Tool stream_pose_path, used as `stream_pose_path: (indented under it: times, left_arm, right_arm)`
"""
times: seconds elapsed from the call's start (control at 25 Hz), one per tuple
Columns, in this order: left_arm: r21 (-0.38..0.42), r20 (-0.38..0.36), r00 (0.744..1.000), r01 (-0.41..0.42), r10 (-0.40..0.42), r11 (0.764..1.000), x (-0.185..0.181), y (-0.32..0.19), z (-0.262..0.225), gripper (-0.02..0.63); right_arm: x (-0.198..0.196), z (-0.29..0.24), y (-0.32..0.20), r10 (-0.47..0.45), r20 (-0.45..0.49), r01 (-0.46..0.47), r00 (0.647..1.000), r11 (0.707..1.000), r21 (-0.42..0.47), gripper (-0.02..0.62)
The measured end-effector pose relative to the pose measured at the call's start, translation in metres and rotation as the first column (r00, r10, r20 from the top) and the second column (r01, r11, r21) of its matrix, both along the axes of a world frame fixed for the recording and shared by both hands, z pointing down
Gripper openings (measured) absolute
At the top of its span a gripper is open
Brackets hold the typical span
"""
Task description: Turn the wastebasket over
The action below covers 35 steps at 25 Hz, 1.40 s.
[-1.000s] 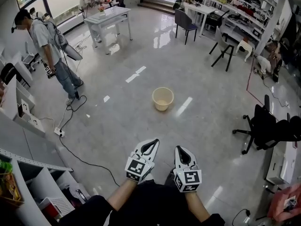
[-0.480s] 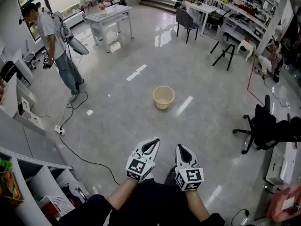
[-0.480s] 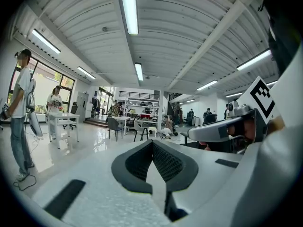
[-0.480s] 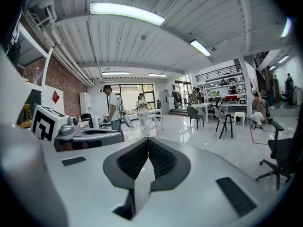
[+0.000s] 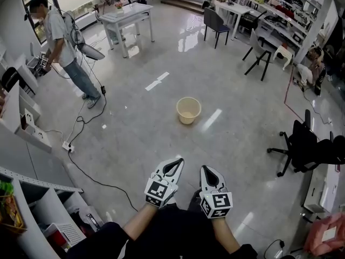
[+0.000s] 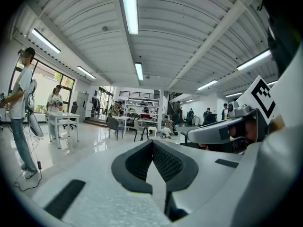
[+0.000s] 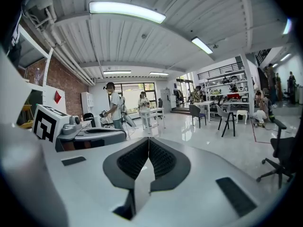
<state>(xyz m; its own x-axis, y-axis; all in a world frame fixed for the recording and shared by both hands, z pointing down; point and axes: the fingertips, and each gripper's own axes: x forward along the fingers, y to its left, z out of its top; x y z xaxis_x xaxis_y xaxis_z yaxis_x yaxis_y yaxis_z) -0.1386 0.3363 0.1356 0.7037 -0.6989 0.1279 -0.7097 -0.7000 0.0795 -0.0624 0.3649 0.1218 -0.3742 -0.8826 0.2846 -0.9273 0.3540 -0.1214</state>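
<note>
Your left gripper [image 5: 173,166] and right gripper [image 5: 208,171] sit near you as before, side by side, each with its jaws pressed together on nothing. The wastebasket [image 5: 188,110] stands unmoved on the floor well beyond them, apparently mouth up. The person [image 5: 62,42] at far left has stepped farther off.
</note>
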Motion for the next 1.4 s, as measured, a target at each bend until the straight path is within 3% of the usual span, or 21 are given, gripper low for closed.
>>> stream_pose_path:
  times: [0.6,0.84,1.4]
  left_arm:
    - [-0.02,-0.002,1.0,0.011,-0.011,1.0,-0.012,-0.008,0.005,0.008]
    - [-0.022,0.002,1.0,0.009,-0.009,1.0,0.0,-0.018,0.001,0.008]
    - [-0.037,0.013,0.998,0.064,-0.063,0.997,0.036,-0.089,-0.001,0.008]
  right_arm:
    - [-0.009,0.004,-0.007,-0.012,0.005,0.013,1.0,1.0,-0.023,0.011]
    - [0.0,0.004,-0.014,-0.022,0.006,0.022,1.0,0.999,-0.04,0.011]
    - [0.024,0.005,-0.092,-0.114,0.027,0.115,0.993,0.992,-0.057,0.011]
